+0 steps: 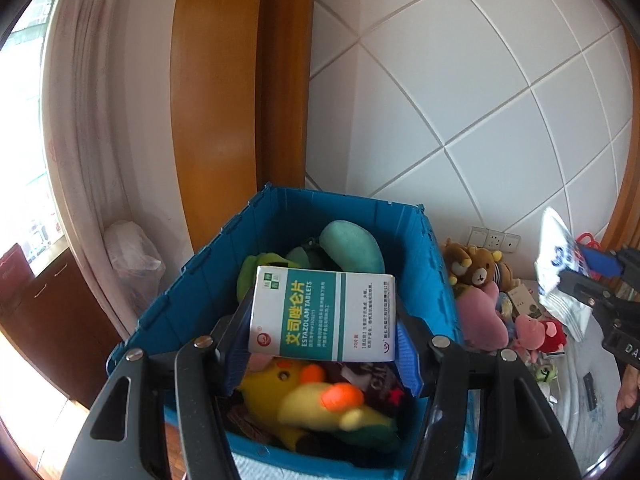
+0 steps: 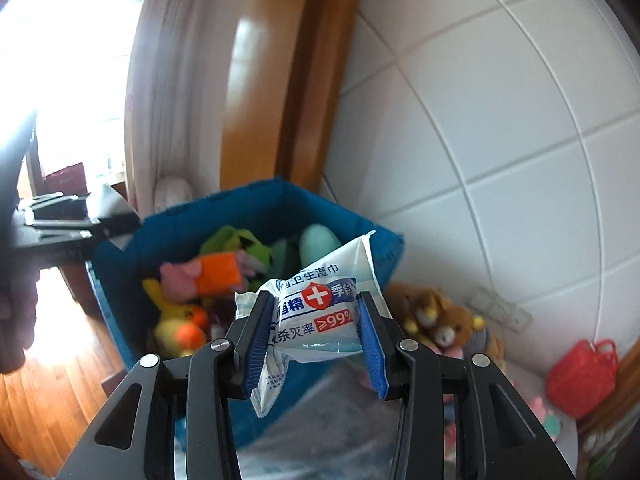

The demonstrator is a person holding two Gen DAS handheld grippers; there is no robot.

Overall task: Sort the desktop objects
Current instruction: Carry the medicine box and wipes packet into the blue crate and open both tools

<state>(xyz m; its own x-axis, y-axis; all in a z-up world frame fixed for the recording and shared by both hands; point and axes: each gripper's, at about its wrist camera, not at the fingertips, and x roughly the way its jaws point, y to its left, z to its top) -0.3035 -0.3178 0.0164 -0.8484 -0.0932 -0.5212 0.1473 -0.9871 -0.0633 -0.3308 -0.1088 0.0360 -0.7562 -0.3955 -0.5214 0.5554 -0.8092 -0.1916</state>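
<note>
My left gripper [image 1: 322,334] is shut on a white and green tablet box [image 1: 324,314], held flat just above the open blue crate [image 1: 280,208]. Plush toys fill the crate, among them a yellow duck [image 1: 320,400] and a teal plush [image 1: 352,246]. My right gripper [image 2: 316,334] is shut on a white wet-wipe pack [image 2: 320,304] with a red cross, to the right of the crate [image 2: 256,204]. In the left wrist view that right gripper [image 1: 592,276] and the wipe pack [image 1: 560,264] hang at the far right.
Beside the crate on a white table [image 1: 600,420], a pile of plush toys with a brown bear [image 1: 480,268], a pink plush [image 1: 480,316] and small boxes. A red mesh bag [image 2: 580,376] at right. Tiled wall behind, wooden frame, curtain and white plastic bag [image 1: 132,256] at left.
</note>
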